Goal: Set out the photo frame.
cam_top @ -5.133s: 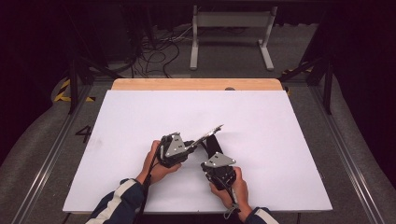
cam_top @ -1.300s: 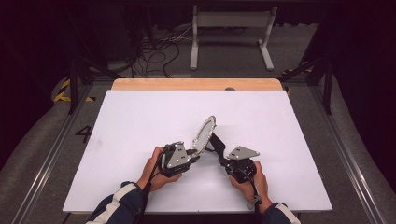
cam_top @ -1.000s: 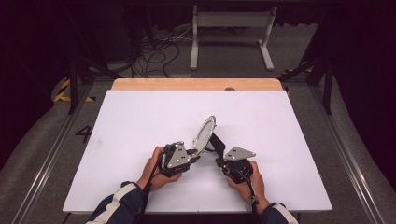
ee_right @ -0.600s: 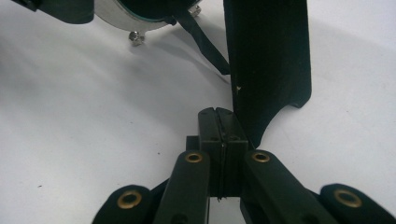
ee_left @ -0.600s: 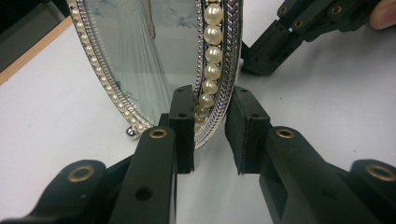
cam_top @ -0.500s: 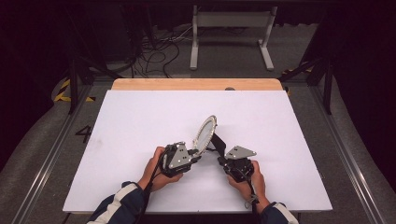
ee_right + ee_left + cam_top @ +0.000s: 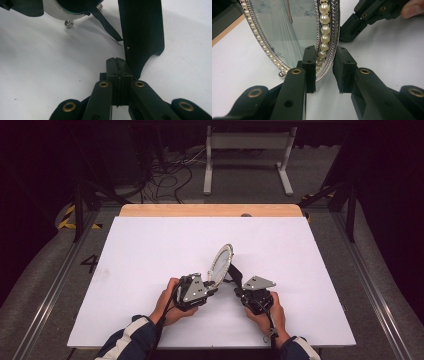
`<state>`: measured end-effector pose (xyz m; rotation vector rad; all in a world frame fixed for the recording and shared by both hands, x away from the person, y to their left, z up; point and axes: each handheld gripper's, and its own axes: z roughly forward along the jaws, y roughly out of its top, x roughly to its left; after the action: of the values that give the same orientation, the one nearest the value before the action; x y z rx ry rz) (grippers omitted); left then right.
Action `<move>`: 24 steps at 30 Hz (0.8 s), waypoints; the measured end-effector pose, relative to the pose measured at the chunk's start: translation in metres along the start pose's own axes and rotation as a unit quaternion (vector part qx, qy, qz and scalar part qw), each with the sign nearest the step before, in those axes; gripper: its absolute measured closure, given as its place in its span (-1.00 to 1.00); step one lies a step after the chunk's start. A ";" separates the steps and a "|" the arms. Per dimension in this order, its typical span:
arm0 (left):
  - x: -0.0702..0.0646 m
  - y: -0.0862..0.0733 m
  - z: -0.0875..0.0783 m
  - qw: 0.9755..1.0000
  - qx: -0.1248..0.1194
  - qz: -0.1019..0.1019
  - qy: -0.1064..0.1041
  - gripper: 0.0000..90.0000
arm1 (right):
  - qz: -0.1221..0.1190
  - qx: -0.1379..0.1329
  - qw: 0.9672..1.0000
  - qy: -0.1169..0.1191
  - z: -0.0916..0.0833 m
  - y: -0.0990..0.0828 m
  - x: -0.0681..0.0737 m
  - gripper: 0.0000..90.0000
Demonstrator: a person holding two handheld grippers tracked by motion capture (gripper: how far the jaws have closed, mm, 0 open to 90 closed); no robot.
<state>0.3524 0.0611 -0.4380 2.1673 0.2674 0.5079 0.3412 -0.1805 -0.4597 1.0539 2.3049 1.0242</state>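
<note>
An oval picture frame point(image 7: 221, 262) with a silver rim and a pearl border stands upright on the white table point(image 7: 150, 250), leaning on its black back stand point(image 7: 235, 270). My left gripper point(image 7: 212, 287) is shut on the frame's lower rim. In the left gripper view the frame point(image 7: 287, 30) sits between my left gripper's point(image 7: 324, 70) pads, one on the pearls and one behind the rim. My right gripper point(image 7: 237, 286) lies low behind the frame. In its own view the right gripper point(image 7: 116, 65) is shut on nothing, tips beside the stand's point(image 7: 142, 32) foot. A thin black strap point(image 7: 107, 25) joins stand and frame.
A wooden strip point(image 7: 210, 210) runs along the table's far edge. Beyond it, on the floor, are a white metal support point(image 7: 247, 150) and loose cables point(image 7: 165, 170). The frame rests on small ball feet point(image 7: 281, 74). Open white surface lies on every side of the hands.
Five seconds ago the frame lay tilted low between the grippers; now it stands upright and the right gripper sits farther right. Over the last second nothing has moved.
</note>
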 end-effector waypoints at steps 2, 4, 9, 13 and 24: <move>0.000 0.000 0.000 1.000 0.000 -0.001 0.000 0.62 | 0.001 0.000 1.000 0.000 0.000 0.000 -0.001 1.00; -0.001 0.001 0.000 1.000 0.001 -0.001 0.000 0.62 | 0.001 0.000 1.000 -0.001 0.000 -0.001 -0.001 1.00; -0.002 0.002 0.002 1.000 0.001 -0.003 -0.002 0.61 | 0.004 0.000 1.000 -0.001 -0.001 -0.001 -0.004 1.00; -0.006 0.005 0.004 1.000 -0.001 -0.007 -0.002 0.61 | 0.006 -0.001 1.000 -0.003 -0.001 -0.002 -0.007 1.00; -0.005 0.004 0.004 0.999 -0.017 -0.020 -0.019 0.61 | 0.008 -0.006 1.000 -0.007 0.001 -0.003 -0.013 1.00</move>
<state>0.3502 0.0541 -0.4380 2.1317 0.2776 0.4443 0.3486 -0.1914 -0.4614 1.0721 2.2794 1.0330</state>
